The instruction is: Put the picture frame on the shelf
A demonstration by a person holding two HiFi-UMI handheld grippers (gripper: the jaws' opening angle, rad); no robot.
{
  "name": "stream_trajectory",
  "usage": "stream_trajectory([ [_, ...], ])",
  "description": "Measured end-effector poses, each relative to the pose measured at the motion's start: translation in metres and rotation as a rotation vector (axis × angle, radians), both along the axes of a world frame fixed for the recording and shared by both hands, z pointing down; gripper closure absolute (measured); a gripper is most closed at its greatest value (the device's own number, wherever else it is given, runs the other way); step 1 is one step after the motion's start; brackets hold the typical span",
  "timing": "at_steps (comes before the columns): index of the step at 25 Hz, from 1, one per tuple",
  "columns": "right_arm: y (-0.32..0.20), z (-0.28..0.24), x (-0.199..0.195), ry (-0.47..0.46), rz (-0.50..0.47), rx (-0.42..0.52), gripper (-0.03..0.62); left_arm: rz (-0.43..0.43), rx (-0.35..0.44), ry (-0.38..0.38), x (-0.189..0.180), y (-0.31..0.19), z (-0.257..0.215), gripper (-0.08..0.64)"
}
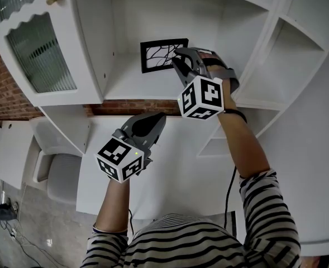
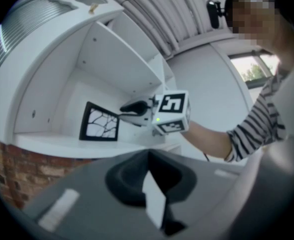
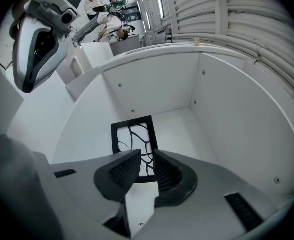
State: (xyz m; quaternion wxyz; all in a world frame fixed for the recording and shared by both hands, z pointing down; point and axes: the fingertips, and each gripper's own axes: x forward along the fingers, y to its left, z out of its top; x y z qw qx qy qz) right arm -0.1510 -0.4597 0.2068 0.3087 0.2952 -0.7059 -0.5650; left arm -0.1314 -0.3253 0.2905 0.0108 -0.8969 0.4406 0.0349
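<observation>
The black picture frame [image 1: 163, 54] with a branching line pattern stands on the white shelf [image 1: 125, 88], leaning against the back wall. My right gripper [image 1: 178, 53] reaches into the compartment at the frame's right edge. In the right gripper view the frame [image 3: 133, 134] stands just beyond the right gripper [image 3: 147, 160], whose jaws are a little apart with nothing between them. The left gripper view shows the frame [image 2: 100, 124] with the right gripper [image 2: 123, 109] at its upper right corner. My left gripper [image 1: 158, 117] hovers below the shelf over the desk, shut and empty [image 2: 147, 154].
A cabinet door with ribbed glass [image 1: 36, 49] hangs open at the left. More open compartments [image 1: 290, 66] lie to the right. A white desk [image 1: 175, 166] sits below the shelf, a brick wall [image 1: 2, 88] and a grey chair [image 1: 61, 177] at the left.
</observation>
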Motion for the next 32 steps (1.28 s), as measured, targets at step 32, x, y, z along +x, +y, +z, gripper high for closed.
stream_trajectory([
  [32, 0.11, 0.067, 0.064, -0.395, -0.074, -0.286, 0.572, -0.019, 0.033, 0.02, 0.009, 0.049, 0.015, 0.552],
])
